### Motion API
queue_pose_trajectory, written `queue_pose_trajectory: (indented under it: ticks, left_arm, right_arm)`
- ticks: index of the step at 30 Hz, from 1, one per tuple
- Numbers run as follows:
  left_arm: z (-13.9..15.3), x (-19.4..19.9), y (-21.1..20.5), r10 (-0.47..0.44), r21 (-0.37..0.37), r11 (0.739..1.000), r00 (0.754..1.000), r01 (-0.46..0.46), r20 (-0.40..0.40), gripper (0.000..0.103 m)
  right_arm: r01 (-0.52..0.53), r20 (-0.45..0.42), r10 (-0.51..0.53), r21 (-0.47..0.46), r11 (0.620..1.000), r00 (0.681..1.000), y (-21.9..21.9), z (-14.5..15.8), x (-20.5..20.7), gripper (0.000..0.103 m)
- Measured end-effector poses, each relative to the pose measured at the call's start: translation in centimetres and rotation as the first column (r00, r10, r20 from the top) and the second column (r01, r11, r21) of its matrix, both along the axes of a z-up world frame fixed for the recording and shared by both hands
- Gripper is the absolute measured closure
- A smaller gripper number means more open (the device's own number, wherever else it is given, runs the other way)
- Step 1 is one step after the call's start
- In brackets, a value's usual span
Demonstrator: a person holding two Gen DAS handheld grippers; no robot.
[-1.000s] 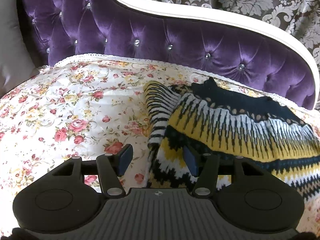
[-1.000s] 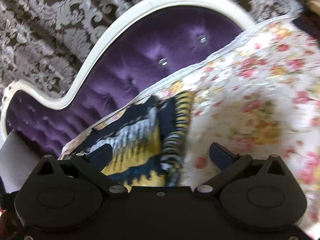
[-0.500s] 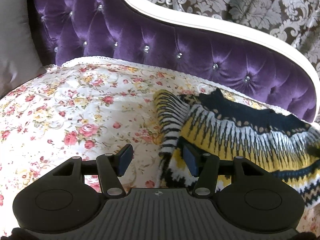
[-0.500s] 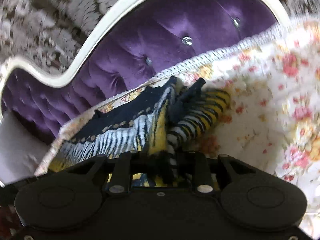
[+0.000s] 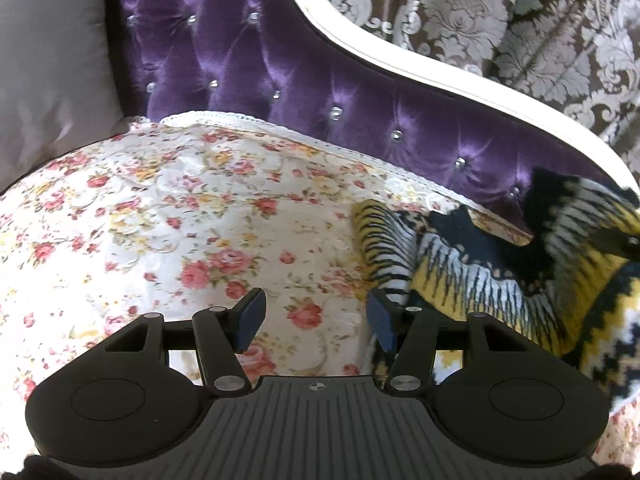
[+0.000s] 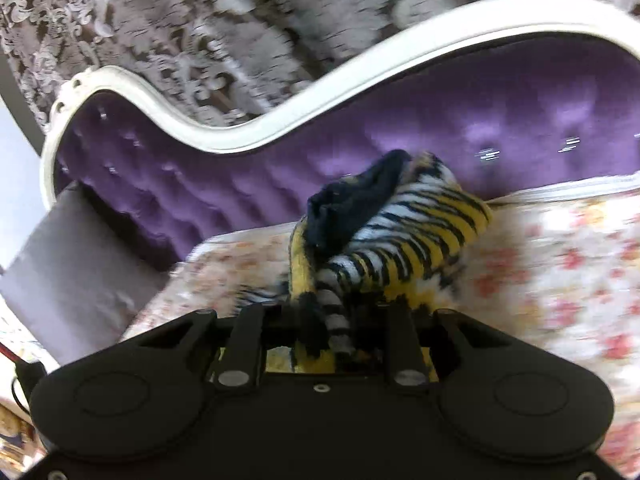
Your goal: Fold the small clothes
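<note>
The knitted sweater (image 5: 480, 280), yellow, black and white, lies on the flowered cover (image 5: 180, 220) at the right of the left wrist view. Its far right part (image 5: 580, 216) is lifted and blurred. My left gripper (image 5: 316, 316) is open over bare cover with nothing between its fingers; the sweater's left edge lies just past its right finger (image 5: 380, 320). In the right wrist view my right gripper (image 6: 326, 320) is shut on a bunch of the sweater (image 6: 400, 232), which rises off the cover in a fold ahead of the jaws.
A purple tufted backrest (image 5: 320, 80) with a white curved frame (image 5: 400, 52) runs behind the cover. A grey cushion (image 5: 48, 60) stands at the left end. A patterned curtain (image 5: 500, 12) hangs behind. Flowered cover stretches left of the sweater.
My right gripper went from wide open to shut on the sweater's edge and lifted it off the cover. The left gripper drifted left, so the sweater now sits farther right in its view.
</note>
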State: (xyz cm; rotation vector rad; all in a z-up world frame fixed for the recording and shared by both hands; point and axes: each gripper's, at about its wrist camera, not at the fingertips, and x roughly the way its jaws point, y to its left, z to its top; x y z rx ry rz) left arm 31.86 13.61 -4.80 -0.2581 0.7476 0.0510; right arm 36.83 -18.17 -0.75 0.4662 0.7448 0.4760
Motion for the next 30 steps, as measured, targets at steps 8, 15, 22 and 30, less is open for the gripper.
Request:
queue_pose_trajectory:
  ticks: [8, 15, 22, 30]
  left_arm:
    - [-0.1, -0.7, 2.1, 0.024, -0.025, 0.999, 1.000, -0.024, -0.012, 0.049]
    - [-0.1, -0.8, 3.1, 0.042, -0.054, 0.998, 0.999, -0.043, -0.018, 0.049]
    - [0.0, -0.8, 3.0, 0.039, -0.043, 0.998, 0.999, -0.040, -0.013, 0.049]
    - [0.5, -0.9, 2.4, 0.036, -0.030, 0.999, 0.999, -0.035, 0.025, 0.049]
  right_arm:
    - [-0.013, -0.030, 0.009, -0.124, 0.992, 1.000, 9.6, -3.4, 1.5, 0.072]
    - [-0.022, -0.005, 0.021, -0.316, 0.948, 1.000, 14.5, -5.0, 0.8, 0.069]
    - [-0.094, 0.030, 0.101, -0.192, 0.977, 0.994, 15.1, -4.3, 0.8, 0.044]
    - [-0.112, 0.184, 0.121, -0.058, 0.992, 0.975, 11.5, -1.2, -1.3, 0.044]
